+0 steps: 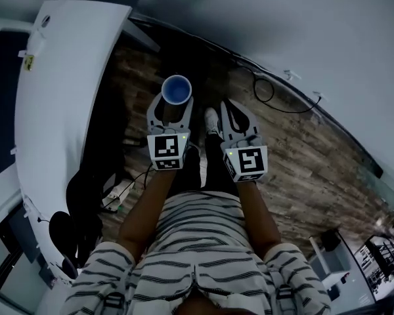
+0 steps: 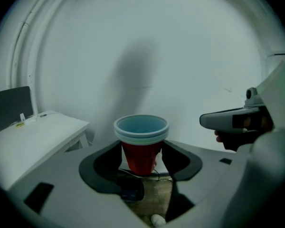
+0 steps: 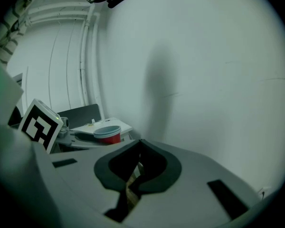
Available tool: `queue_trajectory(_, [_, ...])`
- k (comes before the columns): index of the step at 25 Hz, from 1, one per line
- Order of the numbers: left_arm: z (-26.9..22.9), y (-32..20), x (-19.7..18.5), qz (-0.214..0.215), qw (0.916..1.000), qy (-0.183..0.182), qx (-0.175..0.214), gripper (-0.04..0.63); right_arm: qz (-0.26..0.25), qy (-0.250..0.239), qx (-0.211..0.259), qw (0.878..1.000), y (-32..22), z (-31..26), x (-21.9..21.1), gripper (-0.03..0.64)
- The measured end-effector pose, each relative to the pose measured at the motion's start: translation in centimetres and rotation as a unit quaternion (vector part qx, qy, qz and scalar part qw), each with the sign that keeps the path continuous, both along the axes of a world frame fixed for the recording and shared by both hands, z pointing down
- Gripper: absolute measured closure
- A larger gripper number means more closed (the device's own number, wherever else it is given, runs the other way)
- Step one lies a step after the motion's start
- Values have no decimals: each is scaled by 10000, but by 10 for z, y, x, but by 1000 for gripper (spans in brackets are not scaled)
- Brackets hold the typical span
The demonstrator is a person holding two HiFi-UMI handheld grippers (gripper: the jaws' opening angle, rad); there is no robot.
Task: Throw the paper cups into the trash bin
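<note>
Two nested red paper cups with pale blue insides stand upright between the jaws of my left gripper, which is shut on them at chest height over the wooden floor. In the left gripper view the cups fill the gap of the left gripper, and both pads press on their sides. To the right of it, my right gripper is held level, jaws together and empty. In the right gripper view the right gripper has its tips touching, and the cups show to the left. No trash bin is in view.
A white desk runs along the left, with a dark bag or chair and a power strip beneath it. A black cable loops on the floor by the pale wall ahead. My shoe shows below.
</note>
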State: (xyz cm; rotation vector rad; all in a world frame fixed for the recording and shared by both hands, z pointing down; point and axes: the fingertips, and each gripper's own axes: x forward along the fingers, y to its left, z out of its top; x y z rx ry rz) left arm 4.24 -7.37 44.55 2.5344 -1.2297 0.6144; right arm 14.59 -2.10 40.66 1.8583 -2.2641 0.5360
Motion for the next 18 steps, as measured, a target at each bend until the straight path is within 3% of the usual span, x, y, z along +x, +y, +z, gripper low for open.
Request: queue_trajectory(18, [130,-36,7,-368,9961,-246,-760,314,-69,-112,-463,9988,-40,95,7,598])
